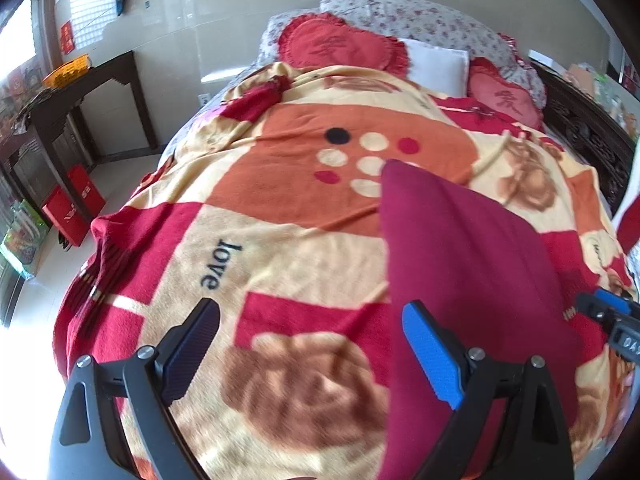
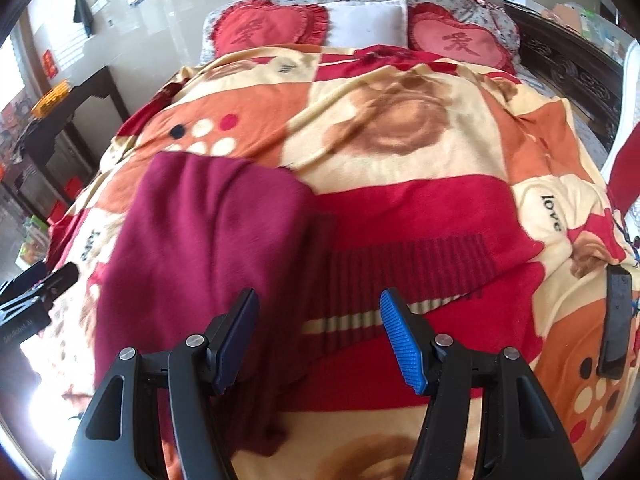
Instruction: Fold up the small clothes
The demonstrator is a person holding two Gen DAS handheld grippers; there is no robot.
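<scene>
Left gripper (image 1: 312,344): jaws held wide apart, nothing gripped, poised over the blanket (image 1: 280,240). Right gripper (image 2: 318,334): jaws likewise parted and empty. Maroon garment (image 2: 200,240): laid flat on the bed's blanket between both grippers, folded into a long panel, soft knit, one edge passing under the right gripper's left finger (image 2: 236,336). Heart cushions (image 2: 272,24) noted at the headboard.

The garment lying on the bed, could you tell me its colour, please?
Plain dark maroon garment, clearest in the right wrist view.
</scene>
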